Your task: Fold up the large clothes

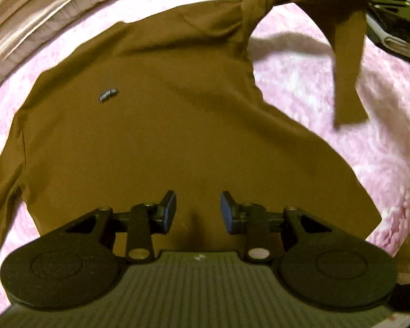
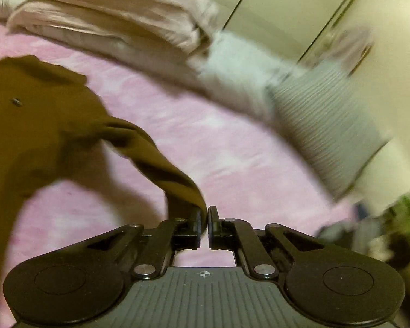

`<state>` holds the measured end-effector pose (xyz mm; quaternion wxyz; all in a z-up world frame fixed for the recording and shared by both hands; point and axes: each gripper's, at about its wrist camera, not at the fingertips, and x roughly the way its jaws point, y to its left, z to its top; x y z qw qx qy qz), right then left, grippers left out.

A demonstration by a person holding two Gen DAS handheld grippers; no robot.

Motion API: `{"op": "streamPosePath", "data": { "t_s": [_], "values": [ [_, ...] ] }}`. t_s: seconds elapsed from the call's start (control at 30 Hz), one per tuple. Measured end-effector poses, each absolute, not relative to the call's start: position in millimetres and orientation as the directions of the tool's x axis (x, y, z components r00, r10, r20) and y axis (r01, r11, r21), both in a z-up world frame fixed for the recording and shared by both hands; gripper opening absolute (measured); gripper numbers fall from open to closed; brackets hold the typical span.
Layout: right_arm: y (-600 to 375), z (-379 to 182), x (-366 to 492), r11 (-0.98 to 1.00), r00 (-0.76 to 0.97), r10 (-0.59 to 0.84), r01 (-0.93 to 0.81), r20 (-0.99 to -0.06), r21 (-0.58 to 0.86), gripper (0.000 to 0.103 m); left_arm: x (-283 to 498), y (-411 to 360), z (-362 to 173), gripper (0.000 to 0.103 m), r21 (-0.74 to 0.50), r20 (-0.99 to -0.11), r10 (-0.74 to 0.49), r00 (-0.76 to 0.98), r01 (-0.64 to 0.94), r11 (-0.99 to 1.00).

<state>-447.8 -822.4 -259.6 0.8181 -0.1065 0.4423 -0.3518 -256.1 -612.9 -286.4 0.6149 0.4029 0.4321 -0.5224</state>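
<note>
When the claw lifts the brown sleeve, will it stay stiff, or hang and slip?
The sleeve is probably floppy: beyond the right claw, shut on it, its free end hangs straight down. It seems light, since it arches off the shirt without dragging the body. The smooth cloth may slide on the pink bedcover.

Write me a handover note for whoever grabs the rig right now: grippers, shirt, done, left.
Left gripper: open, holding nothing, over the hem end of the brown shirt.
Right gripper: shut on the sleeve, which is lifted off the pink bedspread, its cuff end dangling.
Shirt: body spread flat on the bedspread, small logo facing up; the other sleeve lies along the body's edge.
Done: shirt laid out, one sleeve picked up.
Left: probably lay the held sleeve across the body, do the other sleeve, then fold the body. A folded pale stack sits beyond the shirt.
</note>
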Motion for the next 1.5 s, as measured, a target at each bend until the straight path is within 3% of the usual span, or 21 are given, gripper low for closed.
{"op": "streamPosePath", "data": {
  "t_s": [0.07, 0.13, 0.17, 0.4, 0.53, 0.57, 0.6, 0.63, 0.67, 0.73, 0.8, 0.97, 1.03, 1.13, 1.27, 1.5],
  "values": [
    [-827.3, -273.4, -459.6, 0.761, 0.323, -0.604, 0.508, -0.729, -0.405, 0.039, -254.1, -618.1, -285.7, 0.031, 0.042, -0.952, -0.297, 0.076, 0.992, 0.121],
    [-832.5, -284.9, -475.1, 0.759, 0.305, -0.528, 0.588, -0.792, -0.28, 0.053, -254.8, -616.1, -285.0, 0.031, 0.039, -0.954, -0.292, 0.071, 0.993, 0.113],
    [-833.5, -289.4, -480.9, 0.744, 0.292, -0.503, 0.626, -0.813, -0.235, 0.054, -254.2, -614.3, -285.7, 0.031, 0.038, -0.955, -0.289, 0.068, 0.994, 0.107],
    [-862.5, -320.8, -489.8, 0.57, 0.364, -0.301, 0.81, -0.881, 0.14, 0.056, -254.6, -617.1, -297.3, 0.034, 0.034, -0.962, -0.266, 0.057, 0.995, 0.093],
    [-876.0, -338.8, -474.1, 0.548, 0.409, -0.246, 0.806, -0.879, 0.222, 0.055, -253.5, -622.9, -301.3, 0.034, 0.04, -0.962, -0.266, 0.066, 0.994, 0.102],
    [-873.4, -341.3, -467.6, 0.574, 0.393, -0.258, 0.798, -0.883, 0.187, 0.046, -254.4, -627.3, -303.0, 0.034, 0.044, -0.961, -0.268, 0.071, 0.994, 0.104],
    [-871.0, -343.7, -461.4, 0.603, 0.388, -0.256, 0.78, -0.885, 0.167, 0.032, -254.5, -629.5, -304.0, 0.034, 0.046, -0.96, -0.269, 0.073, 0.994, 0.103],
    [-871.3, -343.9, -457.7, 0.622, 0.395, -0.238, 0.763, -0.887, 0.173, 0.01, -254.6, -631.5, -304.3, 0.034, 0.048, -0.96, -0.269, 0.074, 0.994, 0.102],
    [-874.3, -340.8, -456.3, 0.627, 0.4, -0.214, 0.756, -0.891, 0.189, 0.001, -255.3, -634.2, -304.2, 0.034, 0.05, -0.96, -0.269, 0.076, 0.994, 0.1],
    [-881.3, -327.5, -458.5, 0.628, 0.367, -0.249, 0.766, -0.896, 0.138, 0.001, -256.2, -637.5, -302.1, 0.034, 0.053, -0.959, -0.271, 0.076, 0.994, 0.092],
    [-884.7, -297.8, -462.7, 0.658, 0.318, -0.403, 0.752, -0.858, -0.031, 0.001, -257.5, -641.0, -297.3, 0.034, 0.054, -0.957, -0.279, 0.076, 0.995, 0.084],
    [-853.8, -228.8, -494.6, 0.587, 0.321, -0.79, 0.642, -0.523, -0.493, 0.001, -264.4, -653.3, -285.5, 0.035, 0.053, -0.949, -0.307, 0.07, 0.997, 0.062],
    [-839.7, -237.1, -512.2, 0.546, 0.295, -0.828, 0.616, -0.477, -0.568, 0.003, -268.4, -658.2, -283.7, 0.035, 0.047, -0.948, -0.312, 0.061, 0.997, 0.054],
    [-837.9, -278.6, -535.7, 0.608, 0.173, -0.726, 0.613, -0.666, -0.504, 0.036, -275.4, -663.6, -285.0, 0.036, 0.036, -0.949, -0.312, 0.044, 0.999, 0.032],
    [-843.8, -302.8, -557.3, 0.569, 0.107, -0.594, 0.756, -0.797, -0.322, 0.037, -281.9, -666.1, -289.2, 0.037, 0.038, -0.952, -0.304, 0.039, 0.999, 0.009],
    [-841.1, -302.1, -517.6, 0.689, 0.332, -0.478, 0.716, -0.813, -0.113, 0.045, -281.4, -658.7, -299.7, 0.039, 0.039, -0.962, -0.272, 0.039, 0.999, 0.006]
  ]
}}
